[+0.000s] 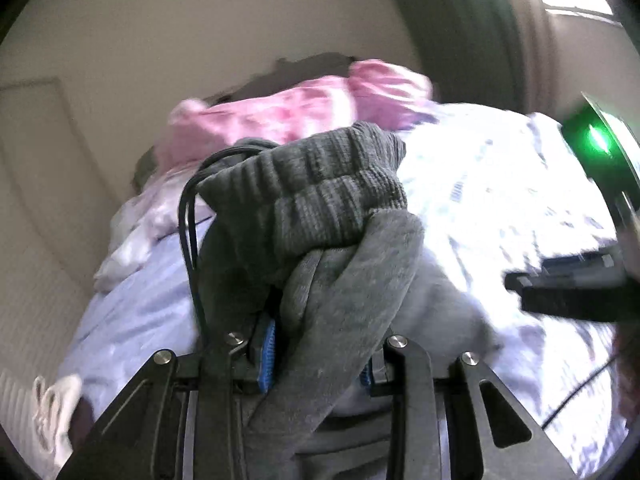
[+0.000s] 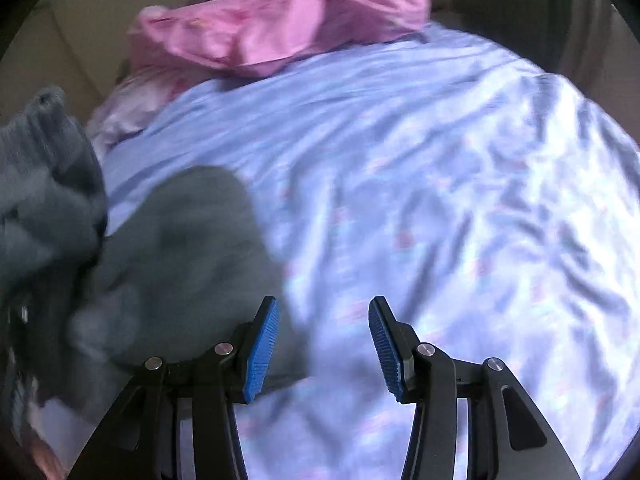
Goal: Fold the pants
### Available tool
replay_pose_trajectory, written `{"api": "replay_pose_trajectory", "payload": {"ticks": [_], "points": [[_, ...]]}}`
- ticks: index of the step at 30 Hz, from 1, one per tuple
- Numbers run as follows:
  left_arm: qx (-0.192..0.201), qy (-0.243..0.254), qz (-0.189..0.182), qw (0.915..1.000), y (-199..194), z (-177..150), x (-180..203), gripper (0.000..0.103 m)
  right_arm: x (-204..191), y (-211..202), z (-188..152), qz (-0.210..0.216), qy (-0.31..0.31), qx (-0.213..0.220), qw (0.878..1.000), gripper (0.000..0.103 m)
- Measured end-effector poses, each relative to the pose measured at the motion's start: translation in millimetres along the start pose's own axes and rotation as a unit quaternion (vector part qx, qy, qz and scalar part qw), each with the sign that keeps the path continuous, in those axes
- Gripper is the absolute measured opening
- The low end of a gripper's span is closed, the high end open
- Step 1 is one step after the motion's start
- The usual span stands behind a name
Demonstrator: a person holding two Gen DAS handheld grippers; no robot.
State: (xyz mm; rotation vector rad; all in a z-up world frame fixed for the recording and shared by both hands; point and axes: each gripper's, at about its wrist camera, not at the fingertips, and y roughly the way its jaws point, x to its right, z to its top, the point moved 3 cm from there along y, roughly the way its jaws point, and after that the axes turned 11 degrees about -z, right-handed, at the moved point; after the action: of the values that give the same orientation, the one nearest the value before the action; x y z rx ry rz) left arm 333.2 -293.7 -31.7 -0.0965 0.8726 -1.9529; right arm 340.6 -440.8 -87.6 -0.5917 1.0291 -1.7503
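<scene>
The grey sweatpants point(image 1: 320, 216) hang bunched from my left gripper point(image 1: 320, 356), which is shut on the fabric near the ribbed waistband, with a black drawstring point(image 1: 190, 224) dangling at the left. In the right wrist view the pants point(image 2: 180, 240) lie and hang at the left over the bed. My right gripper point(image 2: 323, 344) is open and empty, its blue pads point(image 2: 262, 354) just right of the grey cloth, above the sheet. The right gripper also shows at the right edge of the left wrist view point(image 1: 568, 288).
A pale blue patterned bedsheet point(image 2: 440, 180) covers the bed. A pink garment point(image 2: 280, 28) lies crumpled at the far end. A white shoe point(image 1: 56, 412) sits at the lower left beside the bed. A beige wall stands behind.
</scene>
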Motion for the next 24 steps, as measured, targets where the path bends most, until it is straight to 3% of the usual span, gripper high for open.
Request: {"api": "replay_pose_trajectory", "payload": {"ticks": [4, 9, 11, 13, 14, 15, 17, 21, 24], "points": [[-0.004, 0.071, -0.002, 0.9975, 18.3, -16.3, 39.8, 0.031, 31.2, 4.9, 3.8, -0.024, 0.018, 0.0, 1.0, 0.048], [-0.022, 0.117, -0.005, 0.9928, 35.4, -38.9, 47.9, 0.036, 56.9, -4.8, 11.4, -0.042, 0.039, 0.02, 0.998, 0.048], [-0.018, 0.124, -0.025, 0.9918, 32.9, -39.5, 51.0, 0.052, 58.0, -24.4, 17.4, -0.033, 0.034, 0.048, 0.998, 0.048], [-0.022, 0.106, -0.08, 0.9909, 23.3, -36.3, 54.9, 0.083, 51.6, -45.8, 26.1, -0.012, 0.02, 0.085, 0.996, 0.05], [-0.02, 0.1, -0.092, 0.9905, 20.6, -34.3, 57.9, 0.088, 46.0, -62.0, 29.7, 0.003, 0.007, 0.108, 0.994, 0.053], [-0.014, 0.097, -0.097, 0.9904, 13.5, -33.0, 60.8, 0.091, 42.5, -72.8, 31.0, 0.012, -0.001, 0.121, 0.993, 0.064], [0.0, 0.102, -0.094, 0.9904, -4.1, -32.6, 67.8, 0.091, 32.5, -91.3, 33.4, 0.032, -0.016, 0.144, 0.989, 0.072], [0.031, 0.101, -0.107, 0.9887, -53.0, -40.9, 65.1, 0.091, 20.9, -110.9, 33.0, 0.025, -0.029, 0.167, 0.985, 0.072], [0.053, 0.081, -0.091, 0.9911, -84.9, -45.4, 38.0, 0.091, 17.0, -113.6, 32.9, 0.041, -0.025, 0.164, 0.985, 0.072]]}}
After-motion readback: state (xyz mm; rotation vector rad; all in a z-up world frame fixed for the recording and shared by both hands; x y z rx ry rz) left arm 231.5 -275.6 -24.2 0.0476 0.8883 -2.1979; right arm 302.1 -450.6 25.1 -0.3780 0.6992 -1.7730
